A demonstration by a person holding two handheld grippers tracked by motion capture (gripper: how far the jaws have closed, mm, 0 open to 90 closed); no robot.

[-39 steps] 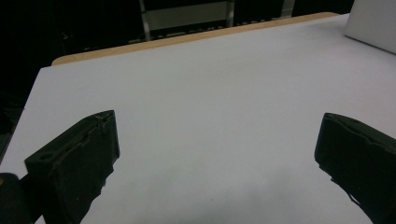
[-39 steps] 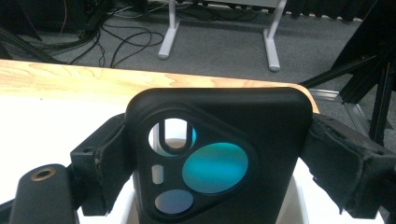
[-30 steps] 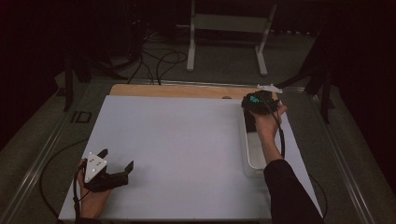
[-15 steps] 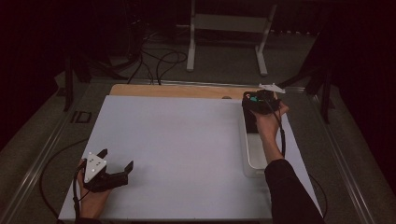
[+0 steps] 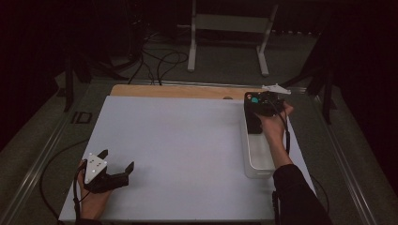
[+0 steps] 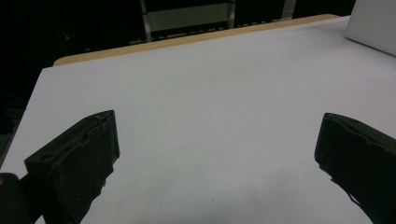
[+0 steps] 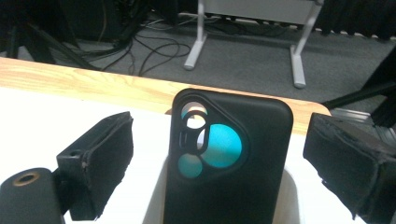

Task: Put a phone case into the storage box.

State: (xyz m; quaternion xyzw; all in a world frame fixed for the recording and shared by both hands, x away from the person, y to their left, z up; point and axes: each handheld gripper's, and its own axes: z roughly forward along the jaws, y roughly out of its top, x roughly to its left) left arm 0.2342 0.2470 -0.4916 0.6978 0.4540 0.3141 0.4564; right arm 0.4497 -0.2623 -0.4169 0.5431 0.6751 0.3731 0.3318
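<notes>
Black and rubbery, the phone case point(image 7: 229, 163) stood upright in the white plastic bin point(image 5: 259, 161), between the right gripper's point(image 5: 263, 105) spread jaws, seemingly just released, while the left gripper point(image 5: 110, 171) rested open and empty.

Phone case point(image 7: 229, 163) upright in tray point(image 5: 259, 159), at table's point(image 5: 187, 140) right side.

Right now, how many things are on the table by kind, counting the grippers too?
Grippers: 2, the left gripper and the right gripper, each with open jaws
Black phone case: 1, standing in the bin
White bin: 1
White mat: 1
Total: 5
</notes>
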